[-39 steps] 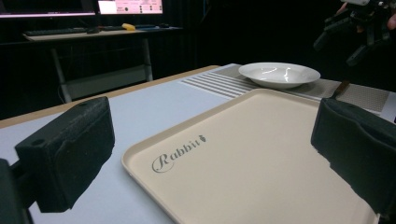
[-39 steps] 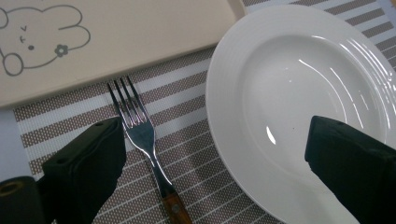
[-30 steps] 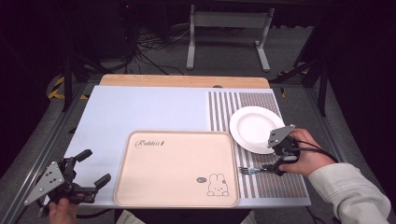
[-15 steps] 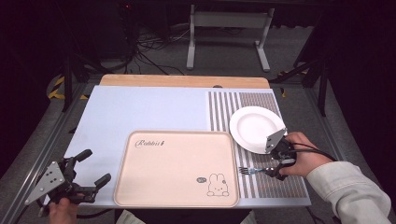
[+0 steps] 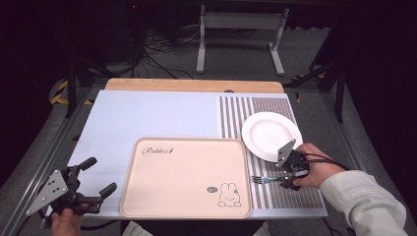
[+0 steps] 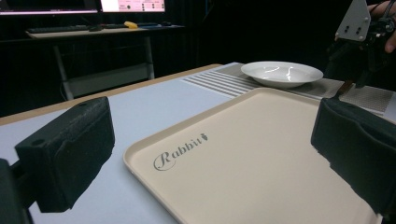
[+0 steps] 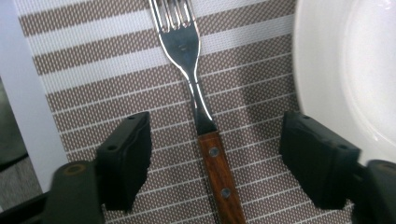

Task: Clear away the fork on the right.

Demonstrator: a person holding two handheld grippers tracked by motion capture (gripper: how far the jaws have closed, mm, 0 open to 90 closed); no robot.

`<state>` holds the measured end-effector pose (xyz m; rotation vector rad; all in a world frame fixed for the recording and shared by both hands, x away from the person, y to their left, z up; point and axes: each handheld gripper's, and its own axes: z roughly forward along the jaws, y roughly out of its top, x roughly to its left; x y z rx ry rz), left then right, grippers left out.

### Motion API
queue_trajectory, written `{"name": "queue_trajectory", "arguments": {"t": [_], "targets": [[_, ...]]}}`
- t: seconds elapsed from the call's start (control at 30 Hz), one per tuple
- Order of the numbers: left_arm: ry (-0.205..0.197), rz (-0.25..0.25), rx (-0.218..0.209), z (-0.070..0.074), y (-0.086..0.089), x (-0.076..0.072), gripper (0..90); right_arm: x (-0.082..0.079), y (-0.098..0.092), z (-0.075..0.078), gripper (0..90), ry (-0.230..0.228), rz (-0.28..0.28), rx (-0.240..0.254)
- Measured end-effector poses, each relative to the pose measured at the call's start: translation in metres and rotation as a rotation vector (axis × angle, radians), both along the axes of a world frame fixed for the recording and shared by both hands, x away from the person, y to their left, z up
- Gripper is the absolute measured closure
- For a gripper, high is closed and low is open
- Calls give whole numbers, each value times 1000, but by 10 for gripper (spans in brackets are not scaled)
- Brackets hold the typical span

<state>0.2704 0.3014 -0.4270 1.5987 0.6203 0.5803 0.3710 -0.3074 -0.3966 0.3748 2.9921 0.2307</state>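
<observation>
While its jaws have just been closing, the right gripper (image 7: 212,154) straddles the fork (image 7: 205,126), pads still clear. The left gripper (image 6: 210,154) gapes empty.

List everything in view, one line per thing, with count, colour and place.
fork: one, steel with brown wooden handle, flat on the striped mat, between the jaws of the right tongs, pads not touching it
plate: one, white, on the striped mat, beyond the fork
tray: one, beige with rabbit print, near middle of the table
mat: one, brown and white stripes, right part of the table
table: one, pale blue top, wooden strip at the far edge
stand: one, grey metal, on the floor behind the table
left tongs: one, black, open, by the tray's near left corner
right tongs: one, black, jaws just closing around the fork handle
</observation>
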Motion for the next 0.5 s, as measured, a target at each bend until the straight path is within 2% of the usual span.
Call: {"name": "queue_trajectory", "arguments": {"t": [0.03, 0.07, 0.17, 0.27, 0.5], "targets": [[1, -2, 1, 0, 0, 0, 4, 0, 0, 0, 304, 0, 0, 0], [0, -1, 1, 0, 0, 0, 4, 1, 0, -3, 367, 12, 21, -19], [1, -2, 1, 0, 0, 0, 4, 1, -1, -5, 423, 25, 26, -34], [-2, -1, -4, 0, 0, 0, 4, 3, -3, -8, 524, 38, 70, -64], [0, -3, -1, 0, 0, 0, 4, 5, -3, -14, 633, 55, 116, -89]]}}
